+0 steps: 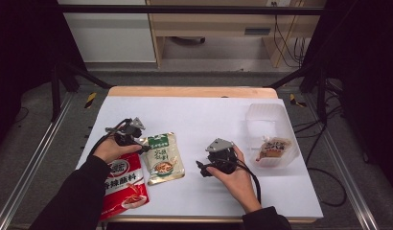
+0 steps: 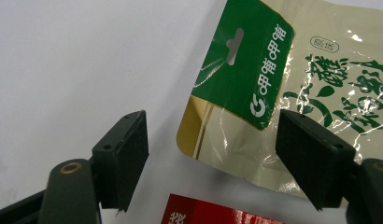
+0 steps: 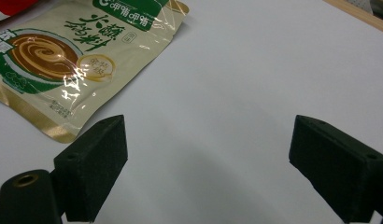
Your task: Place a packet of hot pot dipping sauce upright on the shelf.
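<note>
A beige pouch with a green top (image 1: 162,158) lies flat on the white table sheet (image 1: 204,115), left of centre. My left gripper (image 1: 139,143) sits at its upper left corner. In the left gripper view the jaws stand apart around the corner of the beige pouch (image 2: 236,93); my left gripper (image 2: 213,158) is open, with one jaw clear of the pouch and the other over its face. My right gripper (image 1: 204,168) rests low at mid-table, right of the pouch. My right gripper (image 3: 208,172) is open over bare sheet, with the beige pouch (image 3: 73,60) farther off.
A red pouch (image 1: 125,184) lies at the front left edge, partly under the left forearm, and its corner shows as the red pouch (image 2: 217,217) below the jaws. A clear plastic tub (image 1: 266,117) stands at the right with a small snack pack (image 1: 274,147) inside.
</note>
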`<state>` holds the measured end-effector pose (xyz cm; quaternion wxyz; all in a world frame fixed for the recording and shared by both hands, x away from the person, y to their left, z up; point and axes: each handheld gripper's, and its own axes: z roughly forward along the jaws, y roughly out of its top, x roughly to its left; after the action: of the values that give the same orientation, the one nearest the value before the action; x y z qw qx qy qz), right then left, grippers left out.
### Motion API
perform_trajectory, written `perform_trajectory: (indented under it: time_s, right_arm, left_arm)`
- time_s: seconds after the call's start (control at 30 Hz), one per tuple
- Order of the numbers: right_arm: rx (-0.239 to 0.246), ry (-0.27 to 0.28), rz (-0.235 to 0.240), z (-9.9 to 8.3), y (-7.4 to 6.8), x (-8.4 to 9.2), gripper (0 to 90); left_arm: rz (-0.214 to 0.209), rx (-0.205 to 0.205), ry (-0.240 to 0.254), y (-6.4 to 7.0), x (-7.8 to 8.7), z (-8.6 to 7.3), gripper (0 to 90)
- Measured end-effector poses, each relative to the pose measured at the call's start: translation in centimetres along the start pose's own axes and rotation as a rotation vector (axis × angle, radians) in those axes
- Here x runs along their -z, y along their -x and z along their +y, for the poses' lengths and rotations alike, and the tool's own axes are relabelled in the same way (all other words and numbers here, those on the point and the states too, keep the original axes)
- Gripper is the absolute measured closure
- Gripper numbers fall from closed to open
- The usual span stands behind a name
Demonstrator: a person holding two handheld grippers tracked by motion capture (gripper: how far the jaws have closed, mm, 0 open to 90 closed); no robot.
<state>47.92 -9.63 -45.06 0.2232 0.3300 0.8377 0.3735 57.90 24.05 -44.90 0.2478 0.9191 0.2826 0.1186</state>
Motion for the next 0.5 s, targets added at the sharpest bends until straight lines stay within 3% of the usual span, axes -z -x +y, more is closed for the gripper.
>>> perform_trajectory:
  time_s: [0.17, 0.5]
  right_arm:
    - [0.003, -0.004, 0.001, 0.0, 0.0, 0.0, 12.1]
    - [0.006, -0.015, 0.009, -0.1, 0.0, -0.1, 11.7]
  left_arm:
    - [-0.01, -0.012, -0.011, 0.2, -0.1, -0.1, 28.9]
    - [-0.037, -0.023, 0.034, 0.9, 1.3, -0.1, 37.6]
